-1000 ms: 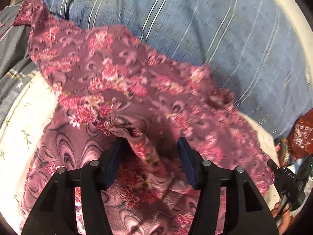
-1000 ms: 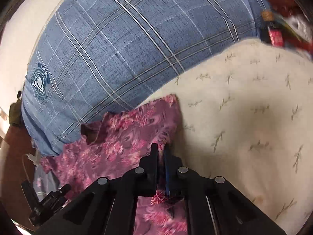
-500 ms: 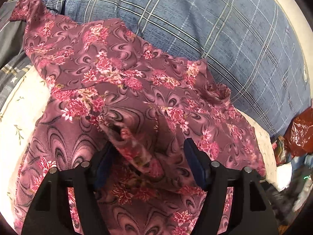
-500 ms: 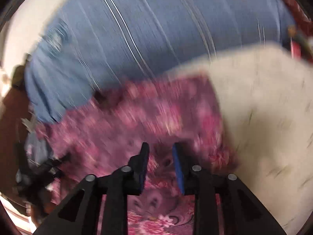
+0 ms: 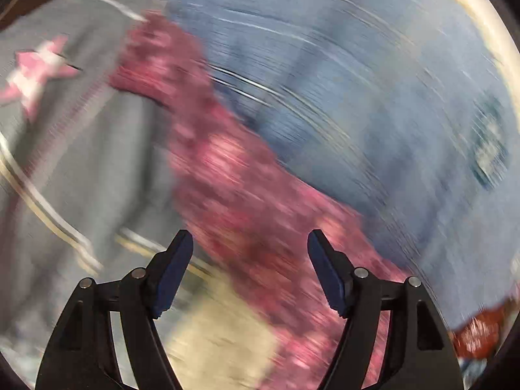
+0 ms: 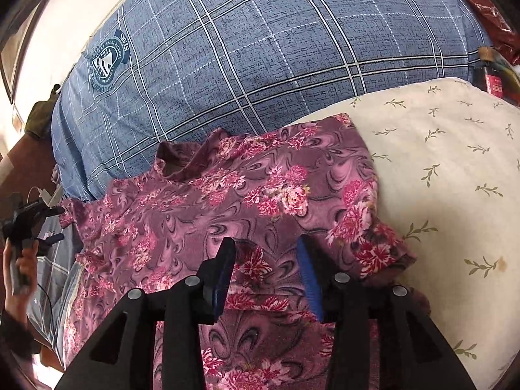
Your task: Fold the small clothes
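1. My right gripper (image 6: 265, 256) hangs low over the floral top (image 6: 208, 201). Jaws are opening, with a clear gap between the blue pads; cloth lies under the gap, but neither pad presses on it.
2. The floral top lies spread on the cream leaf-print sheet (image 6: 438, 169). Its collar end rests up against the blue plaid pillow (image 6: 260, 48), and its right sleeve is folded in over the body, with the cuff just right of my right finger.
3. My left gripper (image 5: 250, 253) view is badly motion-blurred. Jaws are wide apart and opening, with nothing between the pads. Behind the gap, a smeared band of the floral top (image 5: 240, 188) runs diagonally.
4. In the left view, a grey garment (image 5: 74, 136) with a pink star sits left of the top, and the blue plaid pillow (image 5: 373, 104) is on the right.
5. The right view catches my left hand (image 6: 16, 269) at the far left edge, holding the left gripper (image 6: 48, 224) clear of the top's edge. Its fingers are too small there to read.
6. A dark red foil bag (image 6: 487, 9) and a bottle (image 6: 490, 71) sit past the pillow at top right.
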A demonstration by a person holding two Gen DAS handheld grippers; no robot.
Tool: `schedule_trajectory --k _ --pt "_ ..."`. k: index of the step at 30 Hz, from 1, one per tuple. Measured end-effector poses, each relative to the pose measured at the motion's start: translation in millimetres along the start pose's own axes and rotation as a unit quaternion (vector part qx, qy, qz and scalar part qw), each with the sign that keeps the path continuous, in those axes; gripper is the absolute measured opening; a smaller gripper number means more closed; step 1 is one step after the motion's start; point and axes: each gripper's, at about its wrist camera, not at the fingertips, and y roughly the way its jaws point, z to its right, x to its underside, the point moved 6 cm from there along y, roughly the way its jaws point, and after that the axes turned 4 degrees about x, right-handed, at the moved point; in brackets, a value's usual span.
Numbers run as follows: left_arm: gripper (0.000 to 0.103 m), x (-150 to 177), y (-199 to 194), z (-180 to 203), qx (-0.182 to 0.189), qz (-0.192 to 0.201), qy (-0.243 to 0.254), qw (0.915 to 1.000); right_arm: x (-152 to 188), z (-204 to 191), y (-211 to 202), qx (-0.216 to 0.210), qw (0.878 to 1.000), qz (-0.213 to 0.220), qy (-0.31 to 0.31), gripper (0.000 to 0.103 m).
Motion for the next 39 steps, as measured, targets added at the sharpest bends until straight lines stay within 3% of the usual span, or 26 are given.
schedule_trajectory --k 3,6,13,18,24,29,32,33,35,36,37,38,39 --pt "0.073 -16 -1 -35 -0.018 -0.010 -0.037 0.9991 0 0 -1 -0.003 1.000 0.001 -0.001 0.044" --pt "0.073 -19 -8 -56 0.003 -0.021 -0.066 0.9976 0 1 -2 -0.010 1.000 0.001 0.004 0.045" --pt "0.073 -42 -5 -66 0.040 -0.016 -0.114 0.9926 0 -1 -3 -0.013 1.000 0.000 0.000 0.049" --pt "0.073 -64 -2 -68 0.051 0.006 -0.120 0.9915 1 -2 -2 -0.015 1.000 0.000 0.000 0.050" --pt "0.073 -87 14 -86 0.085 0.013 -0.183 0.9793 1 -3 -2 -0.015 1.000 0.000 -0.003 0.052" --pt "0.073 -103 22 -100 0.071 0.028 -0.200 0.9768 1 -6 -1 -0.018 1.000 -0.001 -0.009 0.057" --pt "0.072 -112 25 -106 0.100 0.044 -0.218 0.9699 1 -7 0 -0.021 1.000 -0.002 -0.011 0.058" --pt "0.068 -116 25 -105 0.097 0.046 -0.215 0.9708 1 -7 0 -0.021 1.000 -0.002 -0.011 0.058" --pt "0.051 -124 24 -103 0.083 0.051 -0.200 0.9750 1 -7 0 -0.022 1.000 -0.002 -0.011 0.059" --pt "0.035 -128 25 -103 0.070 0.052 -0.188 0.9783 1 -7 0 -0.023 1.000 -0.002 -0.011 0.060" --pt "0.013 -131 23 -105 0.066 0.052 -0.182 0.9797 1 -7 0 -0.023 1.000 -0.002 -0.012 0.060" --pt "0.005 -132 23 -108 0.065 0.048 -0.178 0.9807 1 -7 1 -0.024 1.000 -0.002 -0.012 0.061" --pt "0.005 -132 23 -109 0.069 0.047 -0.180 0.9801 0 -7 1 -0.025 1.000 -0.002 -0.013 0.061"
